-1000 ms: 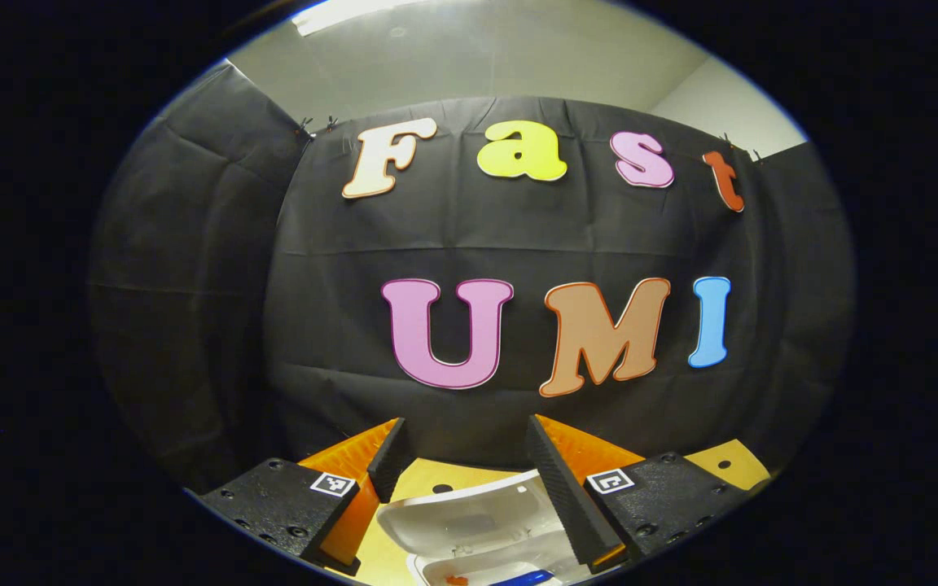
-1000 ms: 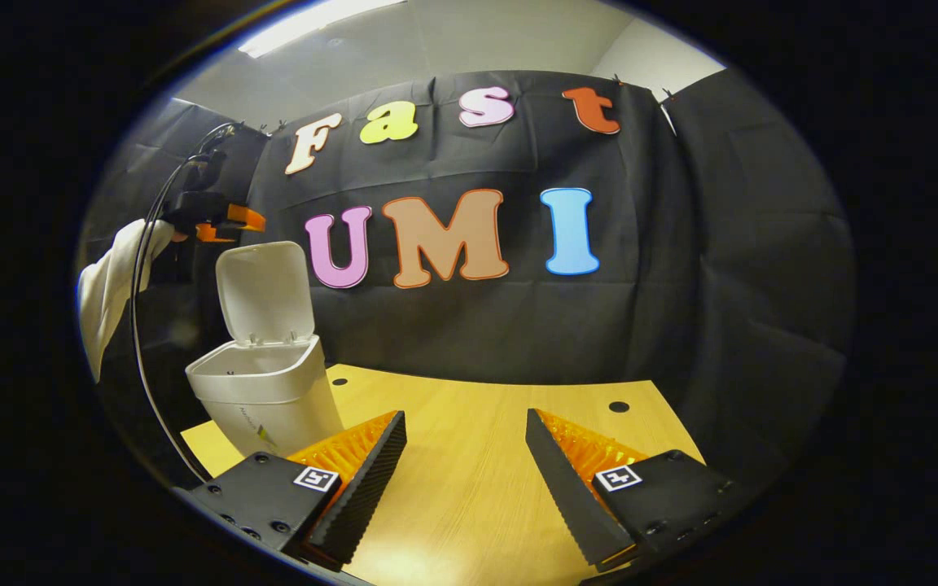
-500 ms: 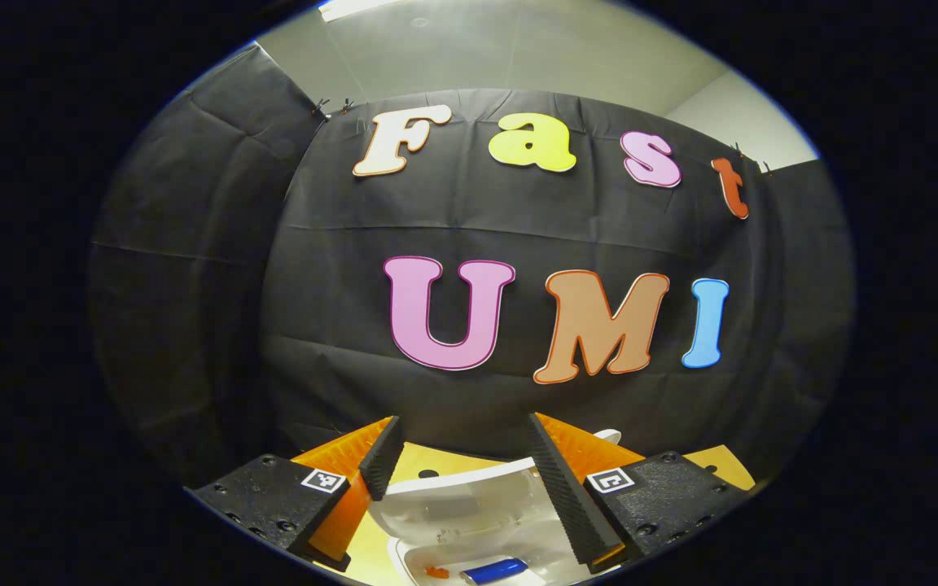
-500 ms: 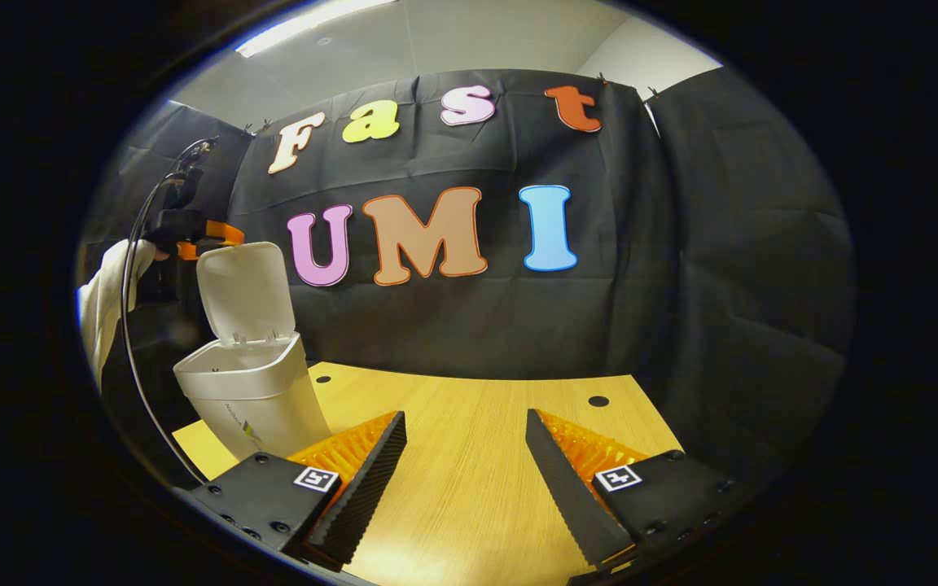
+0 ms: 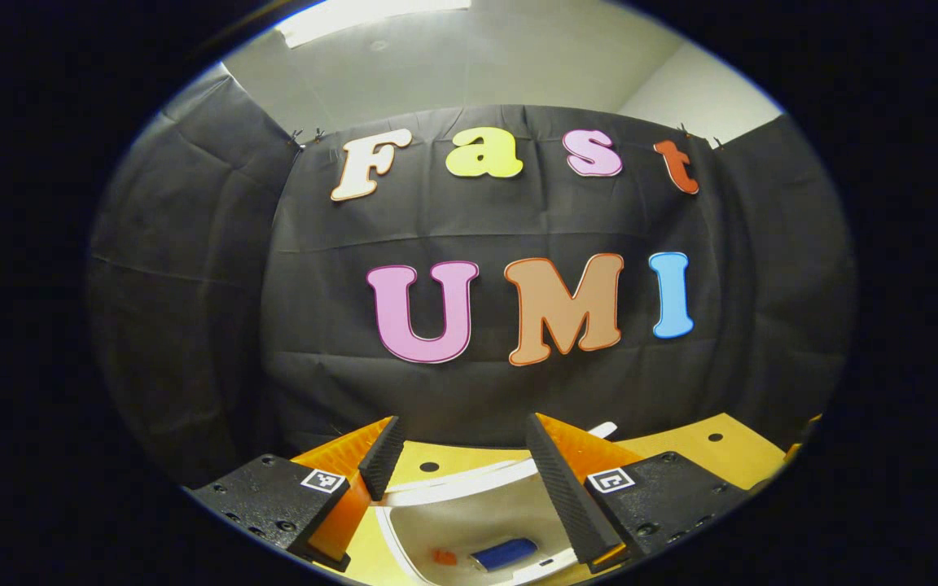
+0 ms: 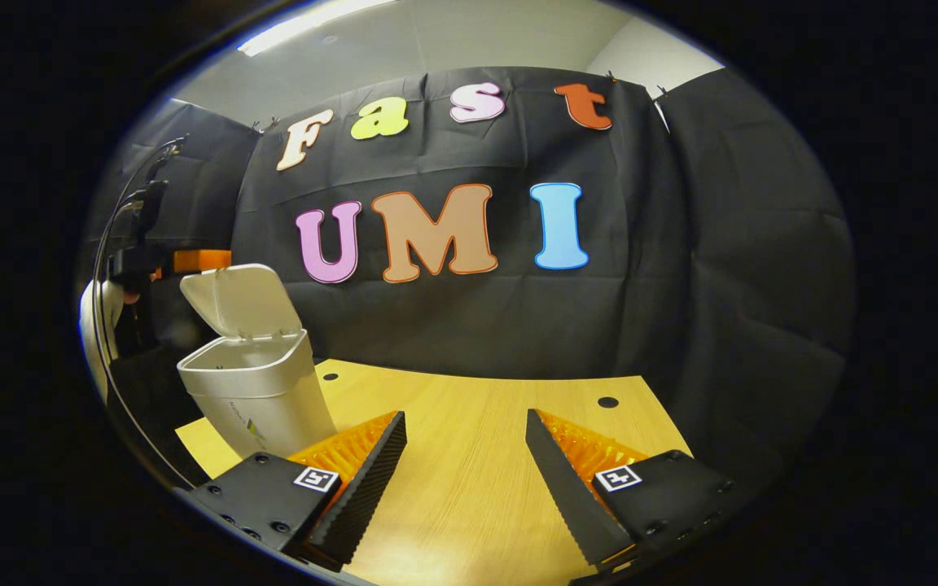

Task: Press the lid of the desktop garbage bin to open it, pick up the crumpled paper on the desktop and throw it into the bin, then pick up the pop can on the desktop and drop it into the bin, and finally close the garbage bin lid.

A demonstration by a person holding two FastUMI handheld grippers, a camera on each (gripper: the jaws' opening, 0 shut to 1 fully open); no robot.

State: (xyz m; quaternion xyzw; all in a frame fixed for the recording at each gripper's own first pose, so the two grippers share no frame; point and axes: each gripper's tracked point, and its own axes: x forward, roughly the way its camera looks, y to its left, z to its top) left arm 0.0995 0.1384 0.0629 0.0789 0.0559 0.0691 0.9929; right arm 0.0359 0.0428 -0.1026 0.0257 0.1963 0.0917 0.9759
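The left gripper [image 5: 457, 460] hangs above the garbage bin [image 5: 469, 521] with its two fingers spread and nothing between them; seen from the right gripper view, that same tool [image 6: 184, 260] sits just behind the top edge of the raised lid [image 6: 241, 301], whether touching it I cannot tell, with a pale sleeve [image 6: 94, 325] and a cable trailing from it. The right gripper [image 6: 466, 456] is likewise released, its two fingers apart over bare wooden table [image 6: 469, 488], well away from the bin to its left.

There is one bin, white, tapering toward its base, with a small mark on its side (too small to make out). Its single hinged lid is tilted up, leaning back over the opening. Looking down from the left gripper view, the bin's white interior lies directly beneath and between the fingers, and two things rest on its floor: one blue pop can [image 5: 506, 553] lying on its side, and one small orange item [image 5: 443, 557] just beside it. The table shows three round holes near its far edge.
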